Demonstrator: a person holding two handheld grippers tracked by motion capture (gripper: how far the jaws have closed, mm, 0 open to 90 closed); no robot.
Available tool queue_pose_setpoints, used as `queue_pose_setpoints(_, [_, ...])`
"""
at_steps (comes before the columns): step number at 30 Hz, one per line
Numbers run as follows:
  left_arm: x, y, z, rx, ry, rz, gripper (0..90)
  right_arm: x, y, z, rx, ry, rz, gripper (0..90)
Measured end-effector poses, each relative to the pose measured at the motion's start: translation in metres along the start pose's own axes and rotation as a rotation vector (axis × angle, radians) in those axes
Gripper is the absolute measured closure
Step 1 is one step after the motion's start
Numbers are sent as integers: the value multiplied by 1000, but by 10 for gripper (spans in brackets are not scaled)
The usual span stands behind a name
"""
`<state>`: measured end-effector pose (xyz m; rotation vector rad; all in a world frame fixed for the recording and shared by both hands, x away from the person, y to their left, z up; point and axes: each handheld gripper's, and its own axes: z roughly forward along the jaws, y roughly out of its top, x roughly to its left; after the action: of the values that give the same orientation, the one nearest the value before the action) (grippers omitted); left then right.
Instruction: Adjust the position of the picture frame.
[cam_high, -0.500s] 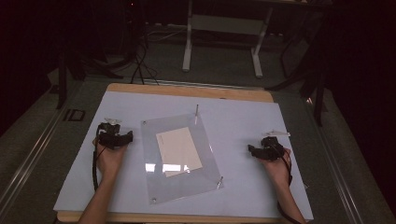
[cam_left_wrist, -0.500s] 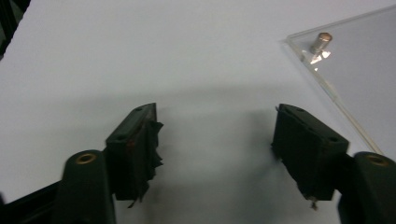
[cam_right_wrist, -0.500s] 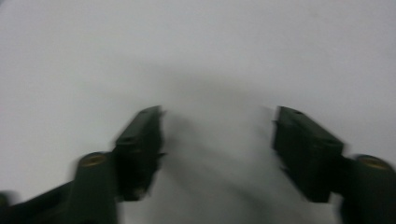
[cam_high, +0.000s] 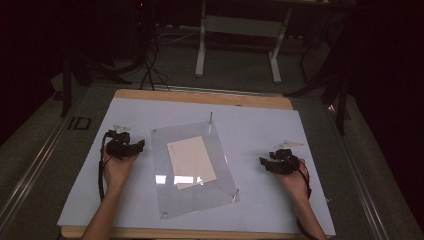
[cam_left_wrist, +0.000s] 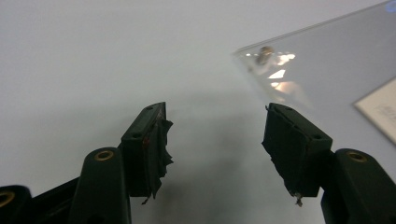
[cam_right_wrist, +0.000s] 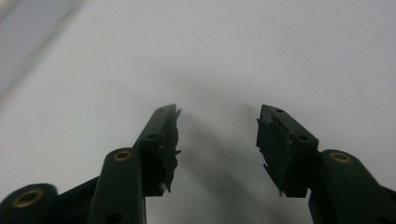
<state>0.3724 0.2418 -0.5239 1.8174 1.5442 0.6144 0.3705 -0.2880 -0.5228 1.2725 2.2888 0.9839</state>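
One sheet: clear acrylic panel (cam_high: 200, 195) at the middle of the bench (cam_high: 250, 130), long axis running from near edge to far edge, tilted slightly toward the far right corner.
Card: one pale card (cam_high: 191, 160) under the panel, same heading.
Standoffs: four, one per panel corner.
My left gripper (cam_left_wrist: 215, 135): jaws wide, empty, beside the panel's far left corner.
My right gripper (cam_right_wrist: 217, 135): wide, empty, near the right edge.
Change: none visible since before.

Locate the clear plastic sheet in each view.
High view: clear sheet at table centre, between both hands, a card under it.
Left gripper view: its corner at upper right, card edge beside.
Right gripper view: cannot tell.
Shared landmark: the corner screw.
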Motion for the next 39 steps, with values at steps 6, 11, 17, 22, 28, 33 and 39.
queue_pose_setpoints(6, [-7,9,-10,-30,-74,63,409,8,4,-9,-21,94,8,524])
queue_pose_setpoints(11, [-11,16,-12,-46,-109,74,409,24,2,-16,-22,153,-67,562])
queue_pose_setpoints(17, [-17,22,-8,-41,-136,87,406,41,-4,-21,-14,206,-138,584])
queue_pose_setpoints(22, [-19,24,-5,-45,-155,71,405,50,-10,-22,2,238,-164,593])
queue_pose_setpoints(28, [-22,27,-3,-52,-171,86,397,63,-16,-26,11,280,-189,607])
queue_pose_setpoints(33, [-25,29,-3,-51,-189,75,397,75,-22,-28,22,325,-214,656])
queue_pose_setpoints(39, [-27,31,0,-48,-212,56,398,84,-26,-30,32,352,-250,667])
